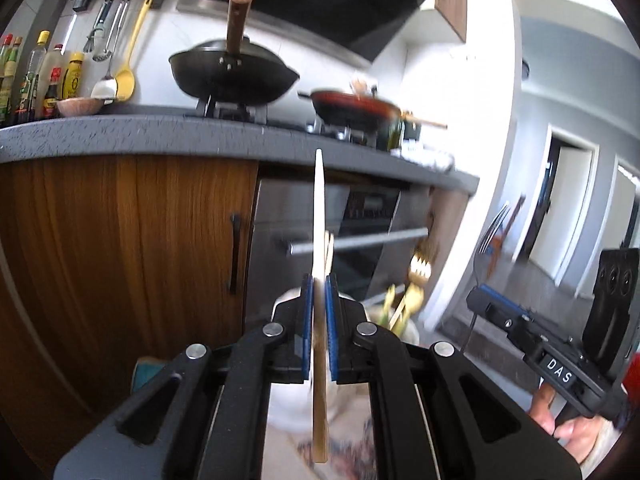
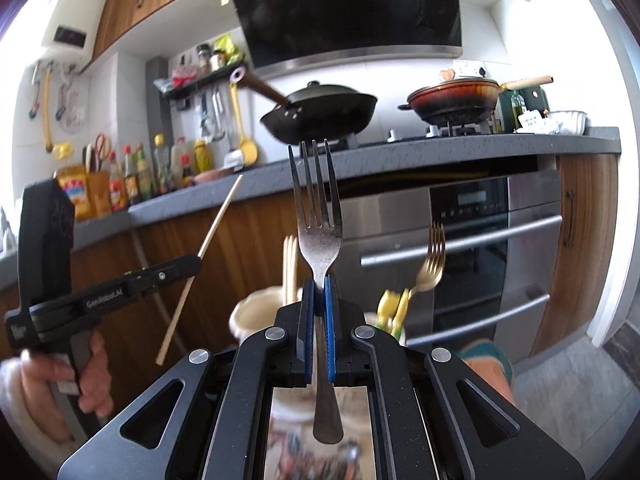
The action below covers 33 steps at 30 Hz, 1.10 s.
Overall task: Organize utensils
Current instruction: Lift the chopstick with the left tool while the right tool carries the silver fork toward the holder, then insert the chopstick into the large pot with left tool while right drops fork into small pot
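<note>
My left gripper (image 1: 319,294) is shut on a pale wooden chopstick (image 1: 319,208) that stands nearly upright between the blue pads. My right gripper (image 2: 319,296) is shut on the neck of a silver fork (image 2: 318,216), tines up. The right wrist view shows the left gripper (image 2: 195,263) at the left with the chopstick (image 2: 218,220) slanting through it. The left wrist view shows the right gripper (image 1: 486,300) at the right with the fork (image 1: 490,232). Behind both grippers stands a cream holder (image 2: 254,312) with wooden sticks (image 2: 290,264). A gold fork (image 2: 433,264) rises from a second container to its right.
A grey counter (image 2: 420,152) runs across, carrying a black wok (image 2: 324,114), a red pan (image 2: 452,100) and bottles (image 2: 136,176) at the left. Below are wooden cabinet doors (image 1: 120,232) and a steel oven (image 2: 480,232). A person's hand (image 2: 92,376) grips the left tool.
</note>
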{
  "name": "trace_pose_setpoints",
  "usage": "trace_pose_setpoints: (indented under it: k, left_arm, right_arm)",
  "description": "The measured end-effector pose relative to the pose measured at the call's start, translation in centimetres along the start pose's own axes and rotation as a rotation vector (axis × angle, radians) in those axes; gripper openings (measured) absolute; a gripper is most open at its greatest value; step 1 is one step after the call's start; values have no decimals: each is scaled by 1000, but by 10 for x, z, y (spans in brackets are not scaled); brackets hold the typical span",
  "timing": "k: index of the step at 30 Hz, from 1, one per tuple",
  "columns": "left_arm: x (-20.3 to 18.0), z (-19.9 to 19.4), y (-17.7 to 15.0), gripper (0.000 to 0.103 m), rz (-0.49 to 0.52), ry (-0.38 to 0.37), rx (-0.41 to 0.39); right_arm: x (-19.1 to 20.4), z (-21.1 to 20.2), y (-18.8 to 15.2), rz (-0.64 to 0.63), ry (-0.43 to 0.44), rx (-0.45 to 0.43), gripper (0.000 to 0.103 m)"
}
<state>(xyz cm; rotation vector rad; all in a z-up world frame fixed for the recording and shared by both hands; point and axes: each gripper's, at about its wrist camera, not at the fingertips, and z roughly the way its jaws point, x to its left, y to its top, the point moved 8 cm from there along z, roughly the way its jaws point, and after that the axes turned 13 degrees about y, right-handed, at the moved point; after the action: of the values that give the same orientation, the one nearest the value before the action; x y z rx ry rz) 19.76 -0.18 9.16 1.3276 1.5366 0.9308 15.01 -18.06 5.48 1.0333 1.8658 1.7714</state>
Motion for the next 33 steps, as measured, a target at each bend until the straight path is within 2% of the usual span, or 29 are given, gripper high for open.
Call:
trace_pose_setpoints:
  k: [5,10,14,19,23,26,33]
  left_arm:
    - [-9,28,24,6,-26,4,-63]
    - [-14,53,28,6,-41,-1,-104]
    - [-19,71,16,6,-3,28,-108]
    - [-18,74,1,6,33,51,-111]
    - [-11,68,-12,6,49,86,-77]
    - [-7,62,-23,6,54,99,-39]
    - [-2,49,-39,6,71,133,-9]
  right_arm:
    - [-29,17,23,67,-16,-90,6]
    - [-50,29,22,114,-55,-136,6]
    - [-52,39,6,78,-66,-97,6]
    - [-50,47,-13,39,-49,-18,6]
    - [-50,53,-25,63,-32,40,6]
    - [-51,57,-32,61,-50,76,6]
    - [-50,60,-46,66,-63,130,6]
